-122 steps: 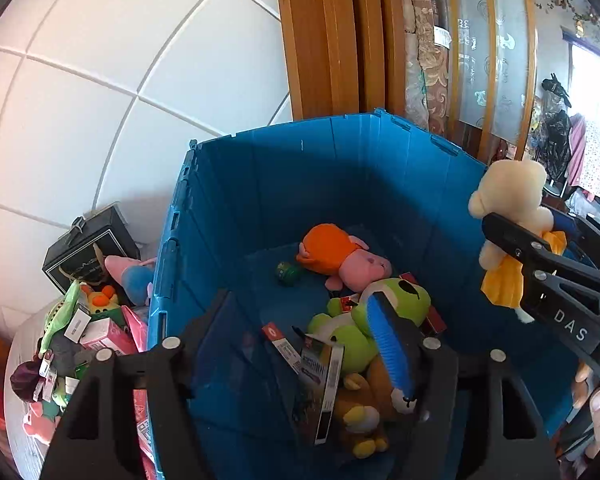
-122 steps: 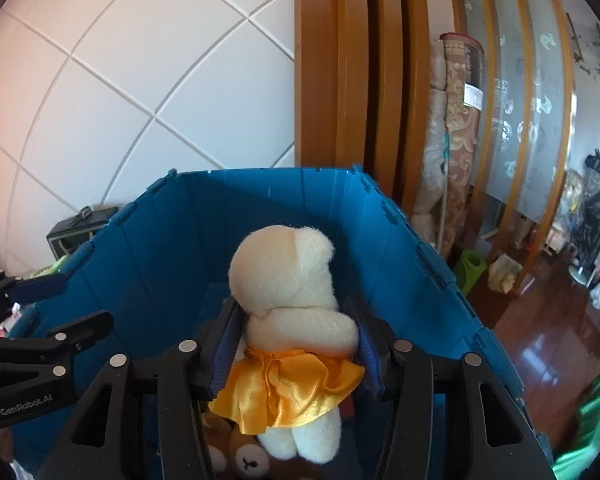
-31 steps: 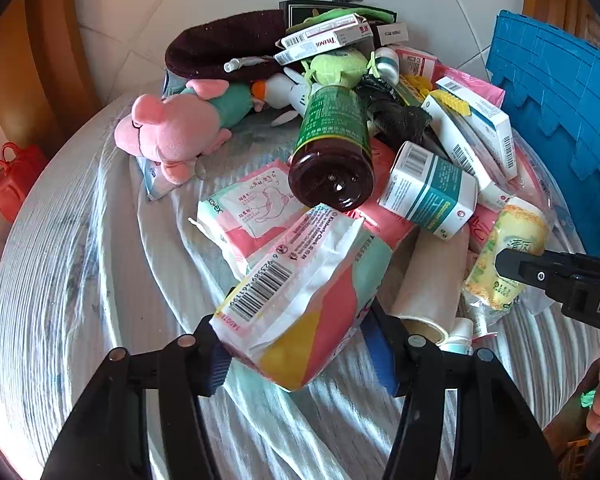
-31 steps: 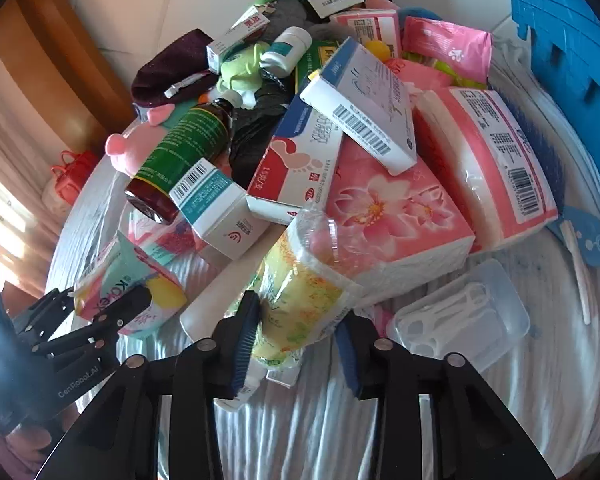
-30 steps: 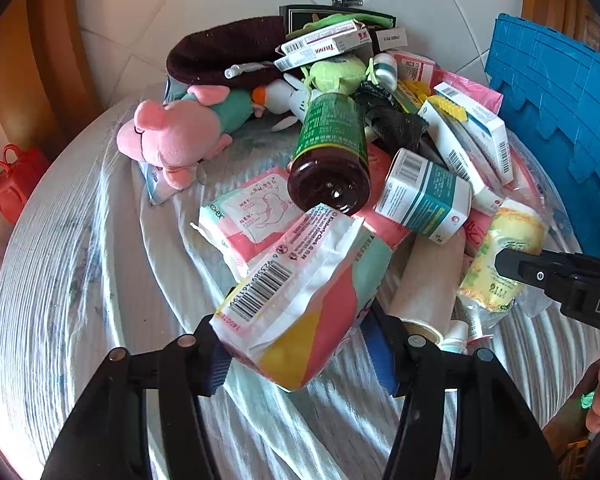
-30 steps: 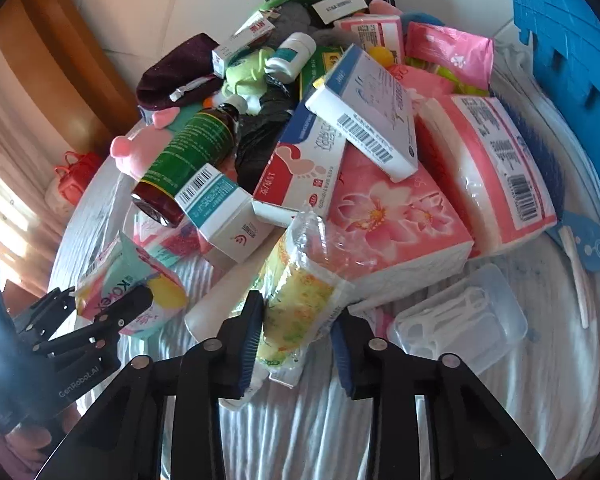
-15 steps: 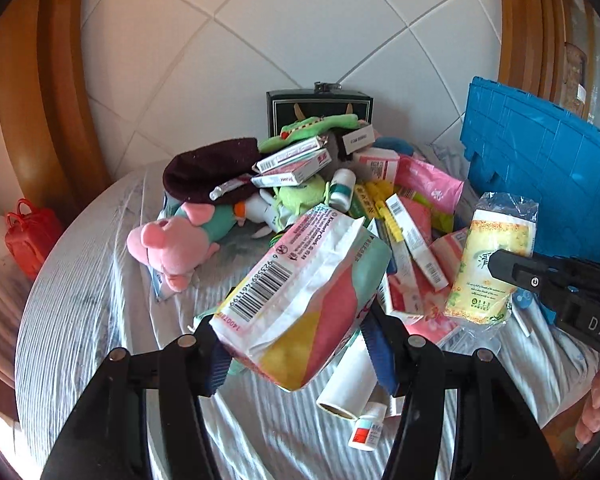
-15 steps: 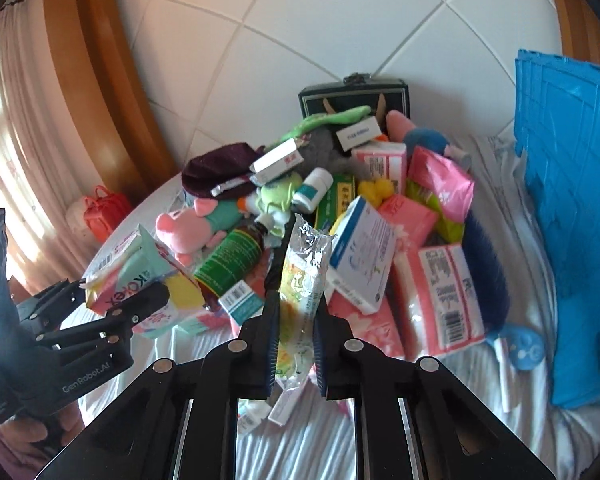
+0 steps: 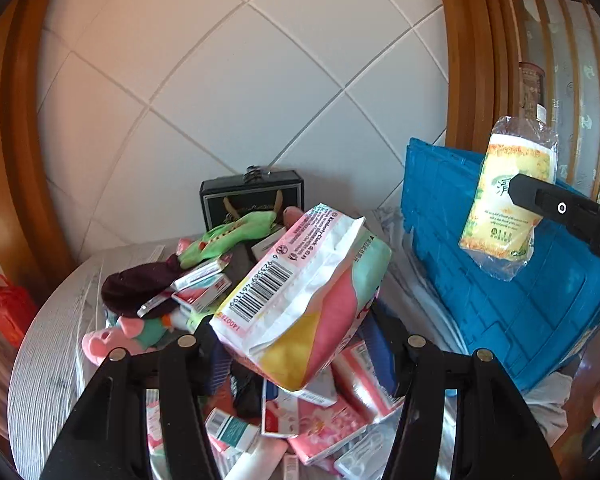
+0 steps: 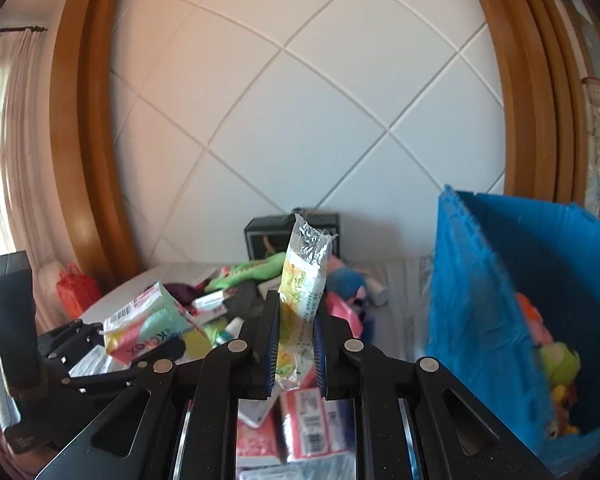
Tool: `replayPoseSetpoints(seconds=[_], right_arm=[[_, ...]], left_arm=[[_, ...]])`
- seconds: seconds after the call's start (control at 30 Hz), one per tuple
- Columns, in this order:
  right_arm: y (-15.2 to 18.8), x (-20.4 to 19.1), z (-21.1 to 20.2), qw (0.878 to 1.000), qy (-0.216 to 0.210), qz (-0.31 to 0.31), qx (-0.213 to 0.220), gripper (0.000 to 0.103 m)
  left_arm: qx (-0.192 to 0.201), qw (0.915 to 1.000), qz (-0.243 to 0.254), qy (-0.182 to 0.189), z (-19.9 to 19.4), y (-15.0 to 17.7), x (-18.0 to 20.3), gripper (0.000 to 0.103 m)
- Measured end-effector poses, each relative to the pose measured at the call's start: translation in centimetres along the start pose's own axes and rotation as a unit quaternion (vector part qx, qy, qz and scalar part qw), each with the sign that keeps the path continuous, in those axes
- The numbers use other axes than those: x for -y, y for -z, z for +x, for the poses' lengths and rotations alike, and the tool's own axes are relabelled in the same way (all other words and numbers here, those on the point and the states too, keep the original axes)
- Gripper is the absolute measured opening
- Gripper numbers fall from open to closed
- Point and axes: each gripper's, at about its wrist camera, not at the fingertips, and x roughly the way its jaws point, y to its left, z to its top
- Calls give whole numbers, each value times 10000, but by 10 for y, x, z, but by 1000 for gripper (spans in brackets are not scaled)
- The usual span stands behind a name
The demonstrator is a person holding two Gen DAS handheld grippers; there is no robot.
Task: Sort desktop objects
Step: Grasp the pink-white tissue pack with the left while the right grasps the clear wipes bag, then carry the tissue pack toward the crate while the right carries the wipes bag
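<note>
My left gripper [image 9: 300, 344] is shut on a white, pink and mint pad pack [image 9: 300, 296] with a barcode, held up over the pile. That pack also shows at the left of the right wrist view [image 10: 148, 328]. My right gripper [image 10: 296, 344] is shut on a yellow tissue pack [image 10: 300, 292] in clear wrap, squeezed thin and standing upright between the pads. From the left wrist view the tissue pack [image 9: 504, 200] hangs high in front of the blue crate [image 9: 500, 272]. Plush toys [image 10: 556, 364] lie inside the crate [image 10: 480, 312].
A table [image 9: 48, 360] with a striped cloth carries a heap of boxes, pink packs [image 9: 324, 424], a pink pig plush [image 9: 112, 340], a dark hat [image 9: 136, 288] and a black case [image 9: 252, 196] at the tiled wall. A red bag [image 9: 8, 308] sits left of the table.
Both grippers rose from the pile with their packs and tilted toward level. The right gripper closed tighter on the tissue pack and lifted it clear of the heap.
</note>
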Motion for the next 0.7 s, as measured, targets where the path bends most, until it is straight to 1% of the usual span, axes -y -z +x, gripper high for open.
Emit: replayPoseSetpoints(seconds=[0.2,0.27,0.4,0.47,0.53,0.6,0.7], right_arm=[[-33,64,-36,9961,656,19,583,15],[-41,87,-47,9937,868,54,705,15],[-54,139,-68,9859,1439,66,849,15],[-57,166,-76,9802,1801,72,814,15],[-56,194,-81,9758,2067,163,698,15],[-50,222,-83,9712,2307,248,547,15],[-41,258,-87,9654,2555,403,331,15]], left_arm=[[349,9986,172,364,5,-46,63,56],[471,9974,219,506,5,-62,85,56],[673,9943,307,768,4,-95,128,56],[755,9925,332,901,2,-110,151,56],[758,9904,348,1101,0,-123,176,56],[692,9884,391,1291,1,-133,202,56],[554,9855,553,1503,7,-137,240,56]])
